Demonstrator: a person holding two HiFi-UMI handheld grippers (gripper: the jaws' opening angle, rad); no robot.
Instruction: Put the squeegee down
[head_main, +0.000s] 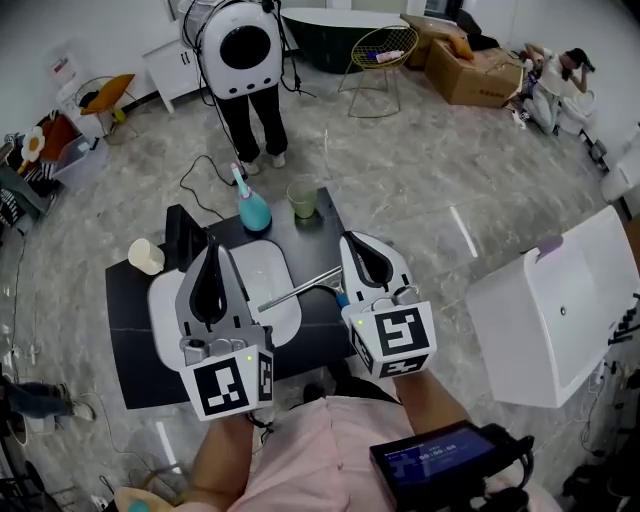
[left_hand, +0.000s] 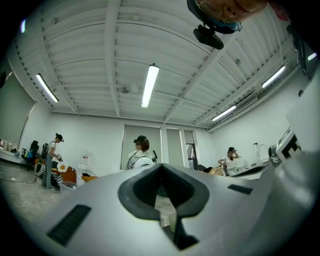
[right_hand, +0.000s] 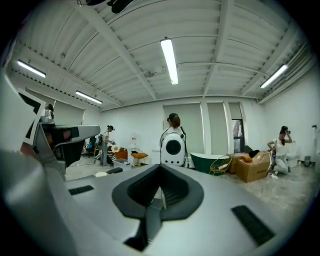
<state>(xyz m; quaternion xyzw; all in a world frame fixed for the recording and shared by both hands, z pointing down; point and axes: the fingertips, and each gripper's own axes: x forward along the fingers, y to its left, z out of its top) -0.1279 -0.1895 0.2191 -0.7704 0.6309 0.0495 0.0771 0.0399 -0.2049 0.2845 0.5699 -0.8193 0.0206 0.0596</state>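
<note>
Squeegee (head_main: 298, 289): we see it lying on the white tray (head_main: 268, 268) at the middle of the table (head_main: 135, 335), its metal handle toward 8 o'clock.
Right hand-held gripper (head_main: 347, 240): jaws closed, empty, over the squeegee's 3 o'clock end.
Left hand-held gripper (head_main: 212, 248): jaws closed on nothing, at its 9 o'clock.
Bottle (head_main: 253, 210): at its 11 o'clock, beside a green cup (head_main: 302, 198).

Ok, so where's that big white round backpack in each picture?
Head view: the white round backpack is at the top, left of middle.
Left gripper view: near the middle, a bit below centre, only partly seen.
Right gripper view: near the middle, a bit below centre, facing us.
Shared landmark: the seated person, always off to its right.
</note>
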